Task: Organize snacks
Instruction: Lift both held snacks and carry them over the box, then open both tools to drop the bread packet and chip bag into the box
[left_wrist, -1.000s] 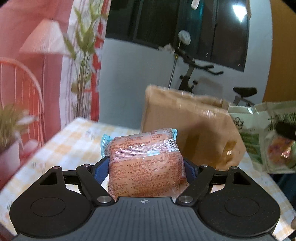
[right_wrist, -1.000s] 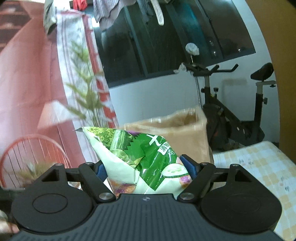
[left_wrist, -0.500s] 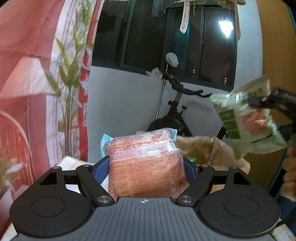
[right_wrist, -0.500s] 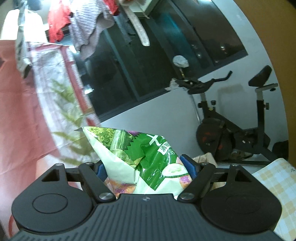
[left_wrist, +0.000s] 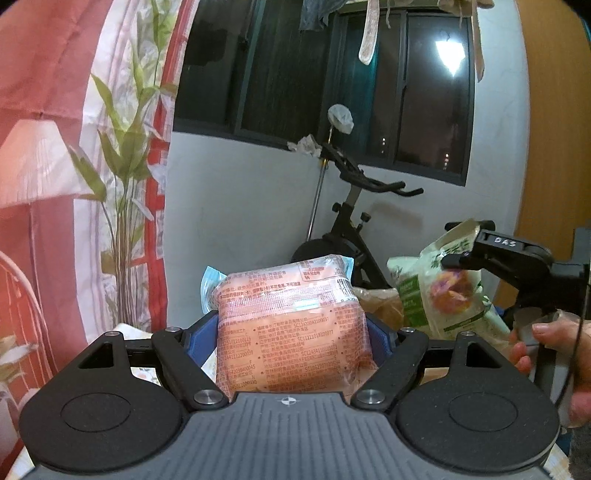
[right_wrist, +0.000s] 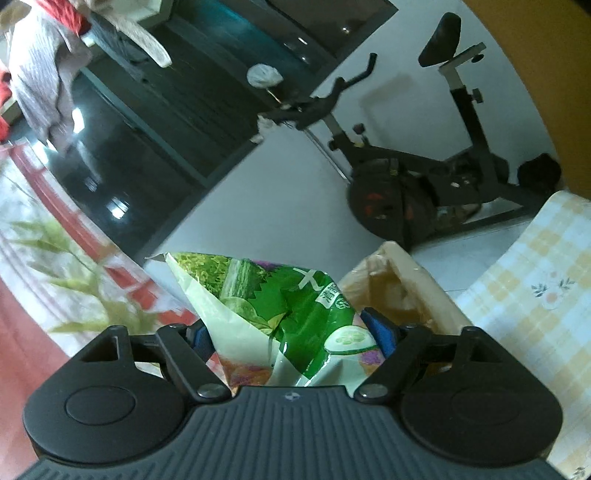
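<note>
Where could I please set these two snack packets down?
Bare yellow-checked tablecloth lies right of the open brown cardboard box. The box's mouth looks roomy. Crowded: right gripper, jaws opening, with the green bag; left gripper grips the orange packet.

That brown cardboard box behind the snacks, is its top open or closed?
Open. The right wrist view looks past the green snack bag into the cardboard box, whose top flap stands up, showing its inside.

Orange pack (left_wrist: 291, 328): plump sealed wrapper, printed text facing the camera, upright, held in the air.
Green bag (right_wrist: 291, 317): crinkled, cucumber picture, tilted, above the open brown box (right_wrist: 406, 291).
</note>
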